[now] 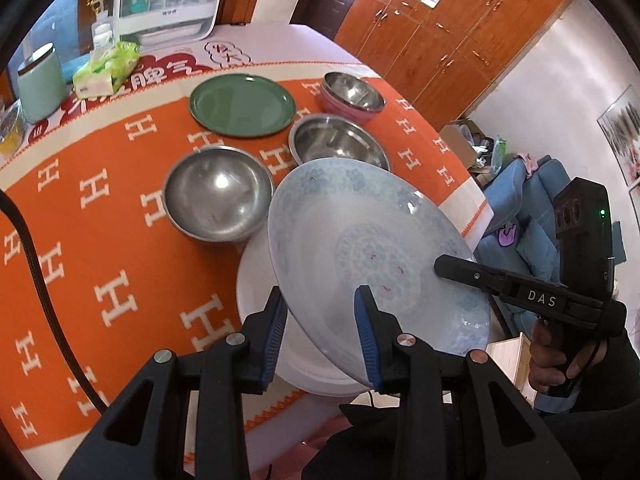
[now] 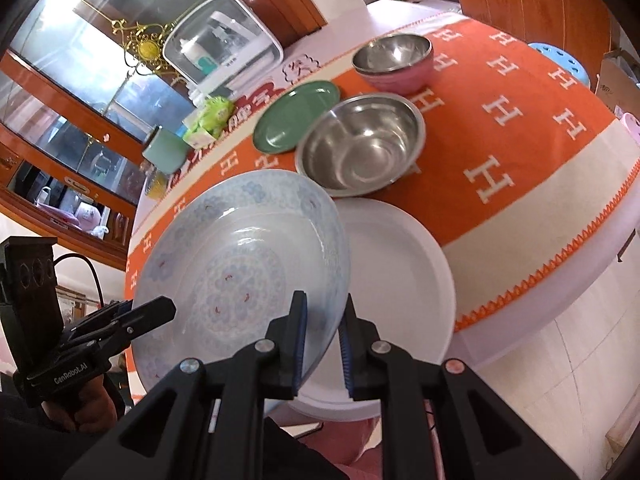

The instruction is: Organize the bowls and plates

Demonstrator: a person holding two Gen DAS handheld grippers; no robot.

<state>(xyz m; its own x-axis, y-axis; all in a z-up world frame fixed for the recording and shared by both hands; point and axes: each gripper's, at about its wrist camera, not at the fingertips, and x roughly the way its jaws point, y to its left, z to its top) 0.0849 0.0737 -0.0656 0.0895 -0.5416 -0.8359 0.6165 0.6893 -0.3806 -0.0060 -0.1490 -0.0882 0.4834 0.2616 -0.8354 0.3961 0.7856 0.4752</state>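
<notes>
A pale blue patterned plate (image 1: 360, 232) hangs tilted over the table's near edge, held from two sides. My left gripper (image 1: 322, 332) is shut on its near rim, one blue pad above and one below. My right gripper (image 2: 323, 344) is shut on the opposite rim of the same plate (image 2: 240, 264). Each gripper shows in the other's view: the right (image 1: 446, 266) and the left (image 2: 166, 307). Directly under the held plate lies a plain white plate (image 2: 400, 272) on the orange tablecloth. Behind it are two steel bowls (image 1: 218, 194) (image 1: 340, 144), a pink bowl stack (image 1: 352, 94) and a green plate (image 1: 242, 104).
A tissue pack (image 1: 108, 68), a mint canister (image 1: 40, 80) and a white countertop appliance (image 1: 168, 0) stand along the table's far side. Wooden cabinets (image 1: 440, 32) and a blue sofa (image 1: 528, 208) lie beyond the table. A black cable (image 1: 36, 272) crosses the cloth.
</notes>
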